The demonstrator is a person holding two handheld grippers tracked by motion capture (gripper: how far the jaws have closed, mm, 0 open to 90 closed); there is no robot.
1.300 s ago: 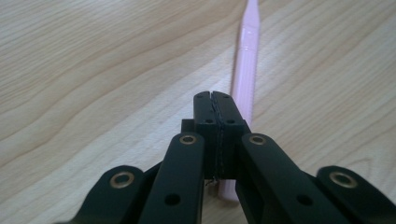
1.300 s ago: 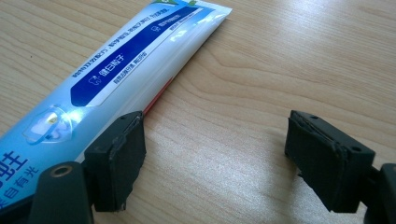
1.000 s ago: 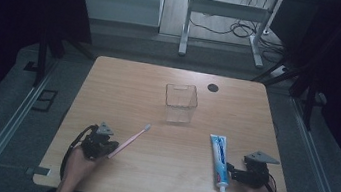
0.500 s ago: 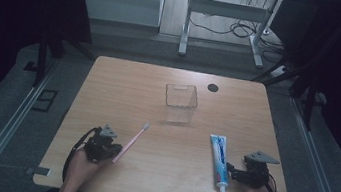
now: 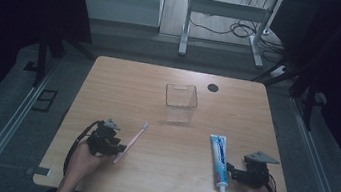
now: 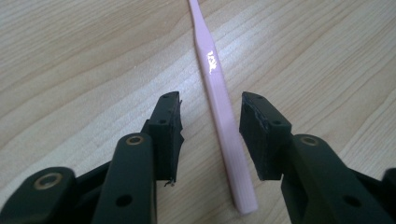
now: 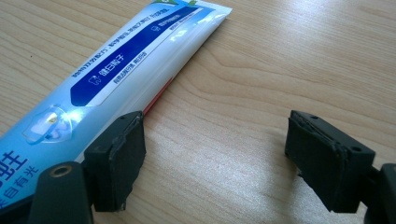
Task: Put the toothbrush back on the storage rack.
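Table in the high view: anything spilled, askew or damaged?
Nothing stands out. The clear container stands upright, the pink toothbrush and toothpaste tube lie flat and intact on the table, and no spill shows.

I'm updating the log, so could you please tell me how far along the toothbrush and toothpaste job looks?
Nothing looks done: the clear container stands empty. In hand: the left tongs are open astride the pink toothbrush, which lies flat on the table, not gripped. The right tongs are open beside the toothpaste tube, not around it. Left, presumably: gripping both and placing them in the container.
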